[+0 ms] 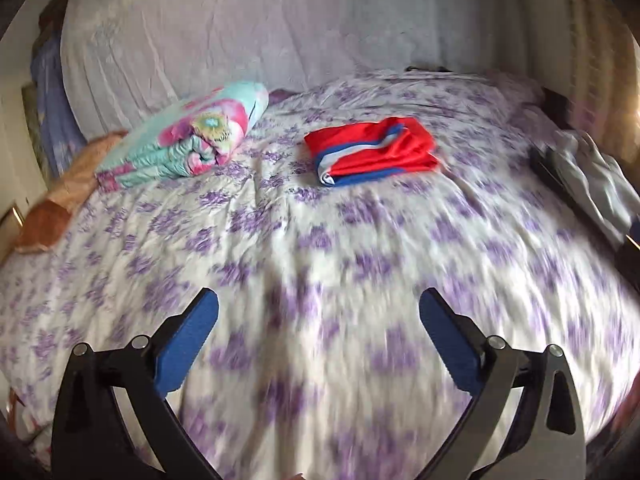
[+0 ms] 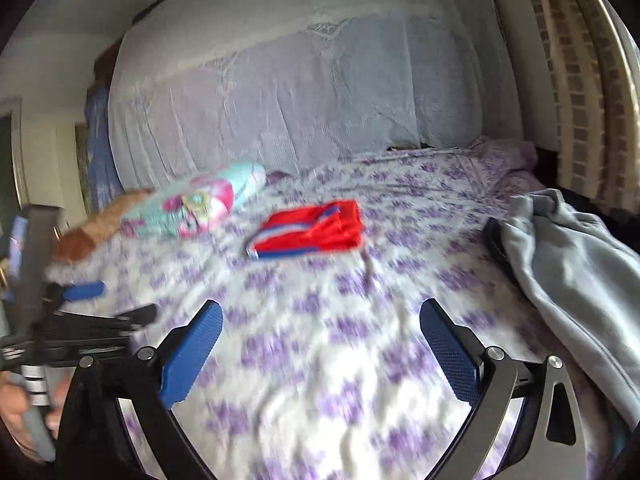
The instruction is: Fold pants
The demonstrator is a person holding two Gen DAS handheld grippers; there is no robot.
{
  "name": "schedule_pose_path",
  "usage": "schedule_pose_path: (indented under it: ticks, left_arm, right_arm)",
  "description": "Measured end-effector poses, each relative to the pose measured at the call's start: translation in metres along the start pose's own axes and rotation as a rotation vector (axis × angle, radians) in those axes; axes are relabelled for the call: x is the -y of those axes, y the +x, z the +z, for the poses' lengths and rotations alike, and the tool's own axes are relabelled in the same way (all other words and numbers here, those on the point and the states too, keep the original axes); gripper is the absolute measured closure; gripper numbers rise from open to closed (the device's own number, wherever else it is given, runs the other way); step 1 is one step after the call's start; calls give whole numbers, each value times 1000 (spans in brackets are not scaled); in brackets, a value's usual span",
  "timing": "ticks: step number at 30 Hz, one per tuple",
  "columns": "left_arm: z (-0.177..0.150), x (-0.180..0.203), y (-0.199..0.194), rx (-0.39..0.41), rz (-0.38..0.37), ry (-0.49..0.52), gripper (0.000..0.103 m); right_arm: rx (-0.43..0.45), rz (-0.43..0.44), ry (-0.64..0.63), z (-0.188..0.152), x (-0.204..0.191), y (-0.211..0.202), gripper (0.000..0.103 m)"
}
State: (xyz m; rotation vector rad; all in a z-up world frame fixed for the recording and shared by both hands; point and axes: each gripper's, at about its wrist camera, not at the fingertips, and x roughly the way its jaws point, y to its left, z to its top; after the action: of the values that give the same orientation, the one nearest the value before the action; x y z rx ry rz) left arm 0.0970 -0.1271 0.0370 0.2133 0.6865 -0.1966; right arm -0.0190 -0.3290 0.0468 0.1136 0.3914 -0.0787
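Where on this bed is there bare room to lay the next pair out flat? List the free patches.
Largest free patch: the near floral sheet, between the open left gripper, the open right gripper and the folded red pants. Another strip lies behind the red pants, toward the covered headboard. Crowded: the folded floral blanket at left, grey clothes at right.

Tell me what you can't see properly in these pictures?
- Grey garment: cut off by the right edge in both views, so its shape is unclear.
- Red folded garment: folded up, so I can't tell what it is.
- Bedsheet near the left gripper and right gripper: motion-blurred.
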Motion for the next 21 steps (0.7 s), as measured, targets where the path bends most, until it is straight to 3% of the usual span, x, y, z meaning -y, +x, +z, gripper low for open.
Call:
schedule_pose_path:
  ticks: [4,7,21]
  left_arm:
    - [-28,-10,-30,-15,-48,-16,5]
    - [-39,-13,-41,-1,-4,2,5]
    - [-55,-36,-47,-28,10,-68,5]
  right_arm:
    - [-22,15,14,-18,-1,-24,3]
    - [-27,17,28,-28,-7,-37,3]
    - [-31,-6,-12,-36,-21,-52,3]
